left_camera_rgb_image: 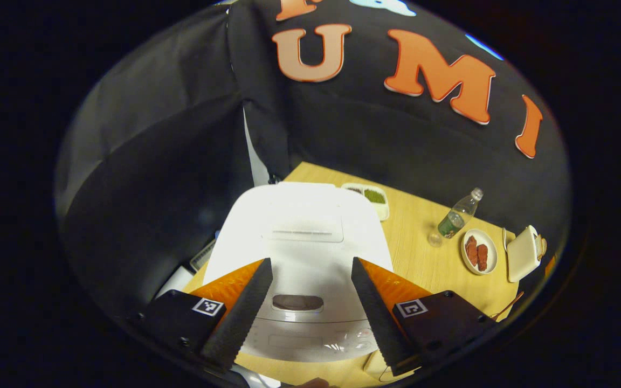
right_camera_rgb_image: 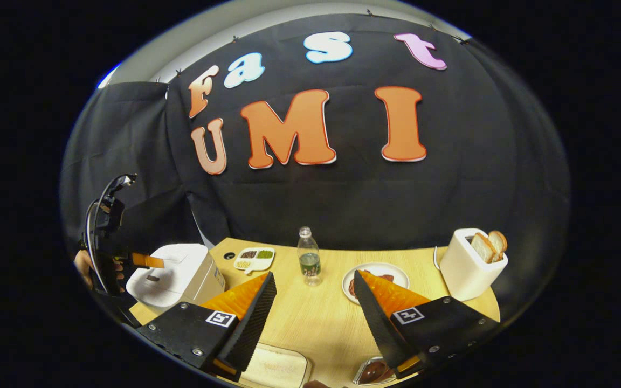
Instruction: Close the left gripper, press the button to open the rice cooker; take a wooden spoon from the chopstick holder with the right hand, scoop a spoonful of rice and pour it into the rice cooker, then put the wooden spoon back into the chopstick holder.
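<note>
Two claws, both spread wide, holding nothing. Left claw: lower centre of left gripper view, above closed white rice cooker and its front button. Right claw: lower centre of right gripper view, over tabletop; rice cooker lower left, bottle centre, toaster right.
</note>
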The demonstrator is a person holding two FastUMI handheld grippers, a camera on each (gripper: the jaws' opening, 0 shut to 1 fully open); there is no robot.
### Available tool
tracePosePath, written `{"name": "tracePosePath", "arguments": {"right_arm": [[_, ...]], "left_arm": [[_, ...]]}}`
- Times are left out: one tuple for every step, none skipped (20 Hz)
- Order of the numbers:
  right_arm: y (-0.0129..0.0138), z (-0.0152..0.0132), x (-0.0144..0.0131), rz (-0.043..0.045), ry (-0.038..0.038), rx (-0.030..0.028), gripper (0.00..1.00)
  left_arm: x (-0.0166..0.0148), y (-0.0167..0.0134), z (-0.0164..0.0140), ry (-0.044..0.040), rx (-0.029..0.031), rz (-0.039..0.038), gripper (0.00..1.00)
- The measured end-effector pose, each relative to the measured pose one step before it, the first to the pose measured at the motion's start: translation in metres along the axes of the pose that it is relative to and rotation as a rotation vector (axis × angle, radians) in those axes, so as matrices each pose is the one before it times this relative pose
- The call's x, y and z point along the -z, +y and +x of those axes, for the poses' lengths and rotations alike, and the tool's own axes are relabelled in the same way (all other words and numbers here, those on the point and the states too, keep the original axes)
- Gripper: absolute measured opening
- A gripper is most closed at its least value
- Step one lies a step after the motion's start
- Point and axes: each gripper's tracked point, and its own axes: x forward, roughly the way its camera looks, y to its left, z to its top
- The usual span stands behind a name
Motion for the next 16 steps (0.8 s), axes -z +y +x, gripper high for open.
{"name": "tracePosePath", "arguments": {"right_arm": [[0.00642,0.00105,-0.01094,-0.01237,-0.03107,-0.00208,0.90],[0.00882,-0.00069,-0.01213,-0.00796,-0.03274,-0.00755,0.90],[0.00864,0.00014,-0.01216,-0.00968,-0.03366,-0.01092,0.90],[0.00555,-0.00117,-0.01174,-0.01440,-0.03111,-0.00567,0.90],[0.00504,0.00027,-0.01167,-0.01577,-0.02912,-0.00450,0.90],[0.00377,0.00076,-0.01045,-0.01406,-0.02647,0.00246,0.90],[0.00207,0.00029,-0.01002,-0.00518,-0.02491,-0.00021,0.90],[0.00414,-0.00041,-0.00864,0.00192,-0.01836,-0.00105,0.90],[0.00124,-0.00001,-0.00747,0.00680,-0.01747,0.00081,0.90],[0.00155,0.00077,-0.00749,0.00699,-0.01726,-0.00296,0.90],[0.00062,-0.00085,-0.00608,0.00436,-0.01264,0.00220,0.90],[-0.00208,-0.00158,-0.00512,0.00484,-0.01137,0.00400,0.95],[-0.00263,-0.00142,-0.00478,0.00345,-0.01100,0.00851,0.90],[-0.00139,-0.00112,-0.00394,0.00422,-0.01056,0.00671,0.90],[-0.00341,-0.00171,-0.00549,0.00074,-0.01458,0.01064,0.90],[-0.00234,-0.00106,-0.00506,-0.00317,-0.00985,0.00881,0.90]], "left_arm": [[-0.01137,-0.00429,-0.01478,-0.06952,0.00714,0.01637,1.00],[-0.01280,-0.00562,-0.01334,-0.06979,0.01443,0.01869,1.00],[-0.01311,-0.00208,-0.01577,-0.06977,0.01421,0.02406,1.00],[-0.01590,-0.00119,-0.01599,-0.07029,0.01709,0.02284,1.00],[-0.02670,0.00470,-0.02464,-0.06979,0.02525,0.02064,1.00],[-0.01836,-0.00681,-0.01098,-0.06103,0.02686,0.01067,1.00],[-0.01430,-0.01043,-0.00932,-0.05313,0.02921,-0.00143,1.00],[-0.01222,-0.01016,-0.00710,-0.03871,0.02150,-0.00887,0.99],[-0.00827,-0.00758,-0.00810,-0.02965,0.01905,-0.01453,0.99],[-0.00731,-0.00785,-0.00399,-0.01909,0.01817,-0.01281,0.99],[-0.00039,-0.00556,-0.00482,-0.01649,0.01772,-0.01165,1.00],[-0.00372,-0.00544,-0.00381,-0.01083,0.01573,-0.00616,1.00],[-0.00431,-0.00500,-0.00407,-0.00578,0.01423,-0.00390,1.00],[-0.00222,-0.00460,-0.00202,0.00349,0.01253,-0.00165,1.00],[-0.00306,-0.00381,-0.00418,-0.01136,0.01140,-0.00267,1.00],[-0.00469,-0.00172,-0.00206,-0.01321,0.00146,0.00453,1.00]]}}
